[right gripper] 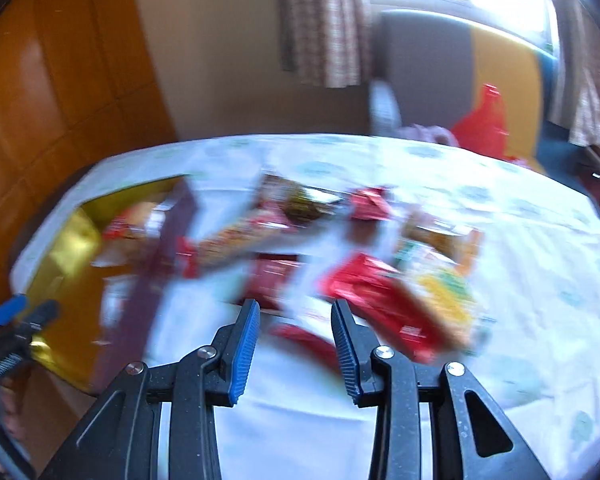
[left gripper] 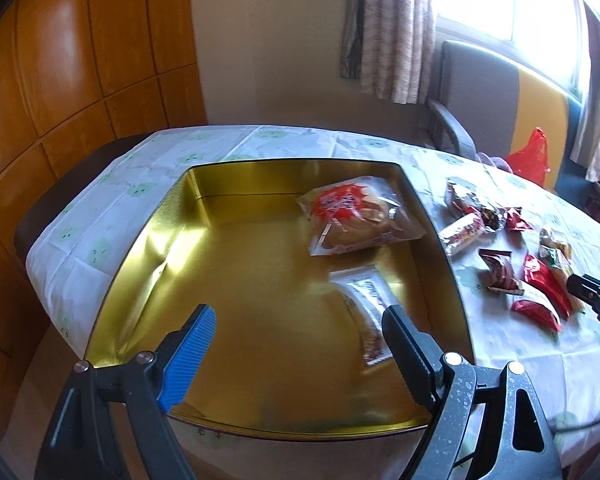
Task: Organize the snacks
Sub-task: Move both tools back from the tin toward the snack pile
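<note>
A gold tin box (left gripper: pixel 152 240) lies on the table with a clear snack bag with a red label (left gripper: pixel 360 216) at its far right and a flat snack packet (left gripper: pixel 368 308) near its right wall. My left gripper (left gripper: pixel 300 328) is open and empty above the box. Several red and brown snack packets (left gripper: pixel 500 240) lie on the tablecloth right of the box. The right wrist view is blurred. My right gripper (right gripper: pixel 294 320) is open and empty above a red packet (right gripper: pixel 308 340) among the snacks; the box (right gripper: pixel 68 240) is at its left.
The table wears a white cloth with green prints (left gripper: pixel 260 140). A grey and yellow chair (left gripper: pixel 500 96) and a red plastic bag (left gripper: pixel 532 156) stand behind it. Wooden cabinets (left gripper: pixel 60 60) are on the left, a curtained window at the back right.
</note>
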Tool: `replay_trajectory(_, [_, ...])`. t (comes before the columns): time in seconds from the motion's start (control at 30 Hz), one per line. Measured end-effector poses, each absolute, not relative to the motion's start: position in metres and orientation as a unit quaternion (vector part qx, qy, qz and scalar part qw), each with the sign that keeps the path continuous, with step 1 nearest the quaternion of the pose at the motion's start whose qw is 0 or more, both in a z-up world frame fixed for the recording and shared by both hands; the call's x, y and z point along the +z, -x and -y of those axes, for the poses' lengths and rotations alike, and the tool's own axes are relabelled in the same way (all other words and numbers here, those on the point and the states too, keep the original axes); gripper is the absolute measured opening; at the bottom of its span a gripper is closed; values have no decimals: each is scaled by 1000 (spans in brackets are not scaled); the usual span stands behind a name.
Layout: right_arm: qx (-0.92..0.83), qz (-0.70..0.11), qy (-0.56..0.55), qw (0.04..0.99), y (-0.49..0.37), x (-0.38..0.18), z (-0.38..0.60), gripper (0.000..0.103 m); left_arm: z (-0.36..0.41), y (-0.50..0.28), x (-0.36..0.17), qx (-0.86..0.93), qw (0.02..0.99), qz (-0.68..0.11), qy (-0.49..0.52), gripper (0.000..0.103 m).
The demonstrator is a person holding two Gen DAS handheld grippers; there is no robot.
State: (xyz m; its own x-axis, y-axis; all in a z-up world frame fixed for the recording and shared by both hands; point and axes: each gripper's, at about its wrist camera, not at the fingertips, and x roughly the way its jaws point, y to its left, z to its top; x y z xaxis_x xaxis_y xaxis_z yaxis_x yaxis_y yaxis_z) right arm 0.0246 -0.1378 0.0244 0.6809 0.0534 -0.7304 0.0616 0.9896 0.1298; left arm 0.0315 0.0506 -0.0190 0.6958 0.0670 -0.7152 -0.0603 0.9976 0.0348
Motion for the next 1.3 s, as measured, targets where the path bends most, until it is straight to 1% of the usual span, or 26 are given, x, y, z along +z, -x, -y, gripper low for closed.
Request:
replay_trajectory(0.3, [-95,-422,-94,897,-14,-1,225,40,-18,-30,-14,-10,921,-387,-37,86])
replay_trajectory(0.43, [-95,-438,-95,889,-19,-15,242,49,-2,-26,-12,-37,919,-389,-48,86])
replay_trajectory(0.63, [-61,-471,-106,873,-24,-40,240,49,19,-22,-12,-72,916,-389,-66,86])
replay_trajectory(0.9, [1,-481,-90,872,-1,-37,215,49,40,-25,-12,-99,911,-392,-75,86])
replay_trajectory(1.2, [73,-494,-120,858,11,-32,204,49,53,-25,-16,-116,906,-399,-85,85])
replay_trajectory(1.3, [65,-481,-112,867,14,-23,207,49,56,-27,-17,-119,903,-405,-82,85])
